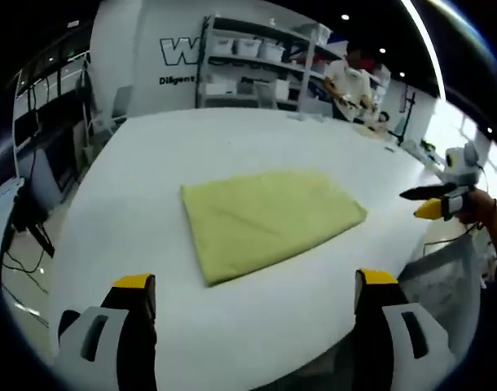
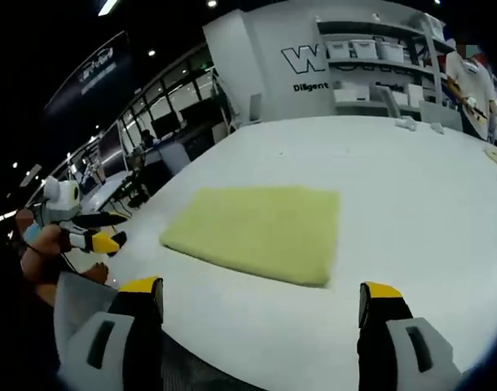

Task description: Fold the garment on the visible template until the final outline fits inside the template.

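Observation:
A yellow-green garment [image 1: 265,220] lies folded into a flat, roughly rectangular shape in the middle of the white table [image 1: 151,163]. My left gripper [image 1: 255,281] hovers over the near table edge, short of the garment, its yellow-tipped jaws wide apart and holding nothing. At the right, off the table's side, a hand holds my right gripper [image 1: 434,202]. In the right gripper view the garment [image 2: 261,228] lies just ahead of my right gripper [image 2: 261,287], which is open and empty. The left gripper [image 2: 98,236] hangs at the left beyond the table [image 2: 411,187] edge, held by a hand.
Shelves with white bins [image 1: 248,49] stand against the far wall. A person [image 1: 350,81] works at the table's far end, with small items [image 1: 379,126] lying there. Desks and cables [image 1: 28,212] lie off the table's left side.

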A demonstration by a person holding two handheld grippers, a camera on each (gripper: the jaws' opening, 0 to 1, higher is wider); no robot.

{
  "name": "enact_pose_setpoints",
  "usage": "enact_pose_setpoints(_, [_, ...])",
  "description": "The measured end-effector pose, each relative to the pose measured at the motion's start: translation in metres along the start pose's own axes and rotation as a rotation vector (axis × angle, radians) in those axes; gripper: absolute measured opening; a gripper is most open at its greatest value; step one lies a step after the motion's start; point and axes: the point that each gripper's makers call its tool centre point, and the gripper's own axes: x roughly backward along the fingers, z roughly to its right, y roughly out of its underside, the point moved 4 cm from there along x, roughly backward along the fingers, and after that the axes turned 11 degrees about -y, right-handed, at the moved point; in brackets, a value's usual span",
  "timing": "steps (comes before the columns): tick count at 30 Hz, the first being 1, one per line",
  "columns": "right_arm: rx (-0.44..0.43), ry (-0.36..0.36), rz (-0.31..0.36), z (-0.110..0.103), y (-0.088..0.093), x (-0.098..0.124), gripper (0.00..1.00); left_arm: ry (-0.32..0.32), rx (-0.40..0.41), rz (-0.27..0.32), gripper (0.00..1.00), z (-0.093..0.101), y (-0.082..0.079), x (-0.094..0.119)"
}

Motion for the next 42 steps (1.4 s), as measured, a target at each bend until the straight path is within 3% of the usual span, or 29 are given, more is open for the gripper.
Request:
enact_pose_setpoints(9, [-0.001,0.008,0.031,-0.0014,-0.0036,0.0062,0.99,0.002,0.005,-0.001,0.99,0.0018,0.0022,0.0027])
enact_pose_setpoints(42, [0.048,0.039,0.001,-0.0006,-0.0021,0.0079,0.99,-0.012,0.016,-0.020,0.99,-0.0025,0.0071,0.0051])
